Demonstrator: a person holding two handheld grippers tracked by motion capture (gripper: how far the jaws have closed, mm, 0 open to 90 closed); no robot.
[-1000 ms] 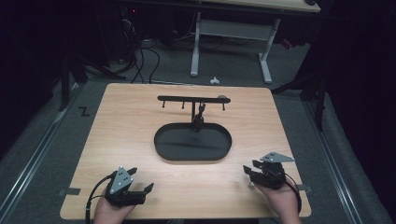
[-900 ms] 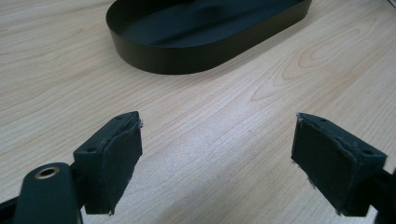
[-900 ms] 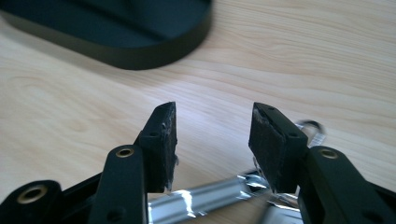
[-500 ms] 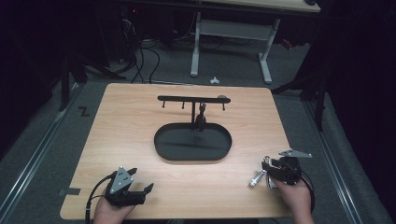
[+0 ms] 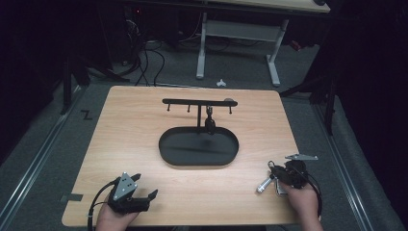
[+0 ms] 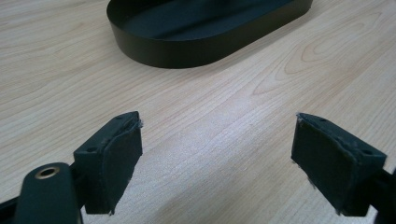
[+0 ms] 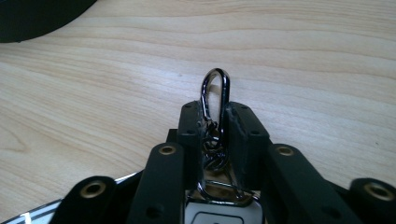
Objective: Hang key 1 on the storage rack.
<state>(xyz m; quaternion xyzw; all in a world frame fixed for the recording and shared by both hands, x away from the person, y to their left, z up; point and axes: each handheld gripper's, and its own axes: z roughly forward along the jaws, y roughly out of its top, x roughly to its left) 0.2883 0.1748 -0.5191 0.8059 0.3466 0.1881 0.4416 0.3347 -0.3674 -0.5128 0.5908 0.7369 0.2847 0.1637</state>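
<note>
The right tongs have just been closing and now pinch the key ring clip at the near right of the desk, ready to lift it toward the hook rack, while the left tongs gape apart, holding nothing.

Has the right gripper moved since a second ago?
Yes. The right gripper has slid toward the table's near right corner, farther from the black oval metal tray, and its fingers have just been closing on a shiny metal carabiner clip.
</note>
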